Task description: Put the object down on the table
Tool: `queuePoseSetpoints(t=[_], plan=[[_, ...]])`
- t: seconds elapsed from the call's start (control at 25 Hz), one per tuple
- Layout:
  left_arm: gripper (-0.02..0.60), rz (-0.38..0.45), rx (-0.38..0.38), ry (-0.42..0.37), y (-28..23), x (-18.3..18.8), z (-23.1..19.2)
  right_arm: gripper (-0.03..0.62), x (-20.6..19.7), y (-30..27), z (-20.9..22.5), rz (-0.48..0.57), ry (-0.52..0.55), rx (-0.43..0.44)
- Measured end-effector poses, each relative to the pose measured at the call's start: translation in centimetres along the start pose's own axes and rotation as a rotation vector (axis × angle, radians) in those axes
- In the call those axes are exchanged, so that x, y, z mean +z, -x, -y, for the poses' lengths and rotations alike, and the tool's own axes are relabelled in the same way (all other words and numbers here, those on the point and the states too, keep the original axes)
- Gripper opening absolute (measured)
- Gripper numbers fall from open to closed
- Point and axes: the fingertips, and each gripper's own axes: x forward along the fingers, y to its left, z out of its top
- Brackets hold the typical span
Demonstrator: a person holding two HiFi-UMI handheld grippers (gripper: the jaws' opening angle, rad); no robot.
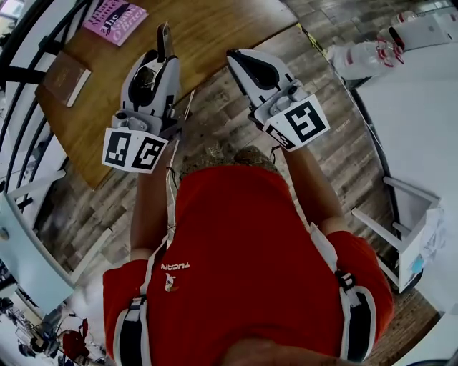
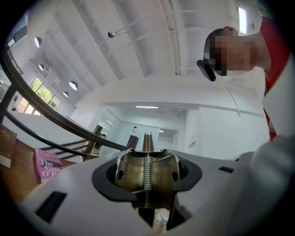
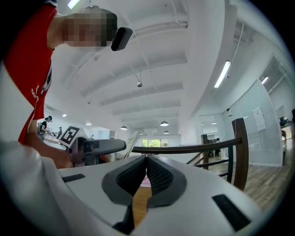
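My left claw (image 1: 162, 58) is clamped on the brass-coloured metal object (image 2: 133, 173). In the left gripper view the object fills the gap between the jaws, with a coiled spring running down its middle and a thin flat blade standing up past the tips. In the head view that blade pokes out of the claw at upper centre, over the near edge of the wooden desk (image 1: 207, 28). The object is in the claw, not lying on the desk.

My right claw (image 1: 235, 57) is just right of the left one, over the wood-plank floor (image 1: 215, 114) beside the desk's edge. Its ribbed dark pads meet at the tips and nothing is between them; through the slit below I see only a strip of desk.

A pink book (image 1: 114, 18) lies at the desk's far end, at the top left of the frame. A brown book (image 1: 63, 77) lies near the desk's left edge. My red shirt (image 1: 243, 250) fills the lower half of the head view.
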Motion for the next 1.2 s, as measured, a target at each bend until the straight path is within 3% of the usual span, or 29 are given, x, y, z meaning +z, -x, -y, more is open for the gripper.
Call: queuePoseSetpoints(t=[0.36, 0.84, 1.2], plan=[[0.193, -0.082, 0.038, 0.049, -5.3, -3.2, -4.8, 0.025, -2.8, -3.8, 5.6, -0.048, -0.012, 0.004], [0.193, -0.200, 0.203, 0.029, -12.8, -9.8, -10.6, 0.025, -7.2, -9.0, 14.9, -0.077, -0.055, 0.153], [0.193, -0.314, 0.274, 0.013, -15.7, -14.1, -13.7, 0.025, -10.4, -10.6, 17.6, -0.130, -0.064, 0.233]])
